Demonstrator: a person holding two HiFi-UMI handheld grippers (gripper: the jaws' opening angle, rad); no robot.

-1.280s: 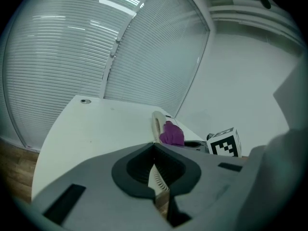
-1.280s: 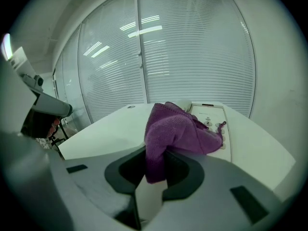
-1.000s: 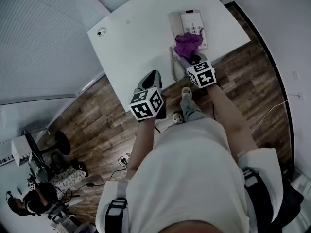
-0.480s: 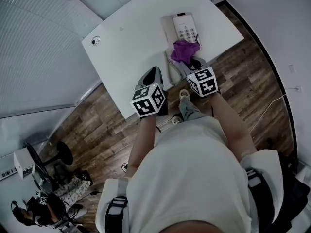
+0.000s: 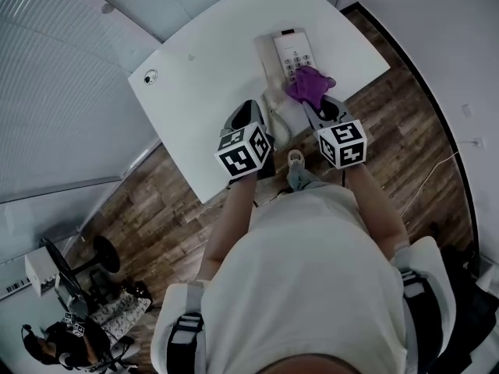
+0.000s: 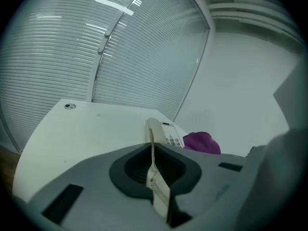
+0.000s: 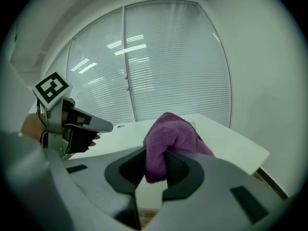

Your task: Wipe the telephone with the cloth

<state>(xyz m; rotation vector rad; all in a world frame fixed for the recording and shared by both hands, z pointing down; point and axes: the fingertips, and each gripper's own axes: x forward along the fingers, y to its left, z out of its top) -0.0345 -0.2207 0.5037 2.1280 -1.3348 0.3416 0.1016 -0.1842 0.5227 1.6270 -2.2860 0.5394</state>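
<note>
A pale telephone (image 5: 287, 51) lies on the white table (image 5: 210, 76), keypad up; it also shows in the left gripper view (image 6: 164, 134). Its coiled cord (image 5: 279, 128) hangs toward the table's near edge. My left gripper (image 5: 248, 109) is just left of the phone, and its jaws (image 6: 153, 153) are shut with the cord (image 6: 156, 186) pinched between them. My right gripper (image 5: 323, 104) is shut on a purple cloth (image 5: 309, 86) that rests at the phone's lower right. From the right gripper view the cloth (image 7: 168, 141) bunches up out of the jaws (image 7: 156, 160).
A round cable grommet (image 5: 150, 76) sits near the table's left corner. Slatted window blinds (image 5: 54, 92) run behind the table. Wood floor (image 5: 405, 123) lies below the near edge. A second person (image 5: 54, 345) stands among equipment at the far lower left.
The right gripper has slid the purple cloth from over the phone's lower end to its right side. The left gripper has stayed shut beside the cord.
</note>
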